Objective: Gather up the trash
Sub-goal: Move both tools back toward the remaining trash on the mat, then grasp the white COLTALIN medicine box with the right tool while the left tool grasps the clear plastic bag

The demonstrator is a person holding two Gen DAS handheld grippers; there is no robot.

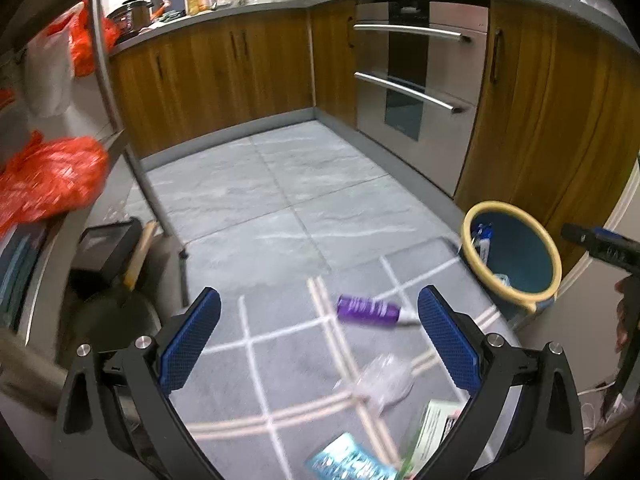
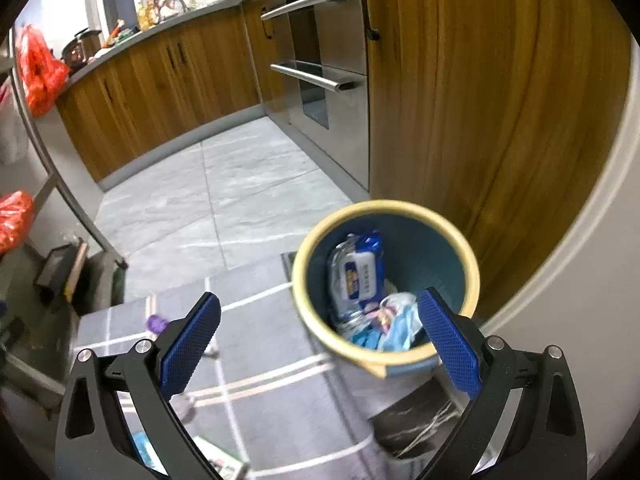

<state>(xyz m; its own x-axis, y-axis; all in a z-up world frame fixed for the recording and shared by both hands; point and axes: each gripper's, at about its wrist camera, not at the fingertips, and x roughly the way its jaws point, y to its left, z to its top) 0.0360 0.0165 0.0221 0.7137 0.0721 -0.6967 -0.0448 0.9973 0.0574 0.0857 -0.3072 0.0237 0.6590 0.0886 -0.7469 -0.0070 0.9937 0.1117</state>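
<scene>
A round bin (image 1: 471, 216) with a yellow rim and dark blue inside stands on the floor by the wooden cabinets; its rim (image 2: 308, 240) fills the right wrist view. Inside lie a blue-and-white wipes pack (image 2: 358, 276) and crumpled wrappers (image 2: 394, 316). On the grey mat lie a purple tube (image 1: 368, 309), a crumpled clear wrapper (image 1: 384, 378), a green-and-white carton (image 1: 434, 424) and a light blue packet (image 1: 348, 460). My left gripper (image 1: 320, 336) hangs open above the mat with nothing between its fingers. My right gripper (image 2: 320, 336) is open and empty beside the bin.
Wooden cabinets (image 1: 224, 68) and a steel oven (image 1: 416, 80) line the far and right sides. A metal rack (image 1: 116, 120) with orange bags (image 1: 52, 176) stands on the left, a dark box (image 1: 104, 248) at its foot. Grey tile floor (image 1: 256, 192) lies beyond the mat.
</scene>
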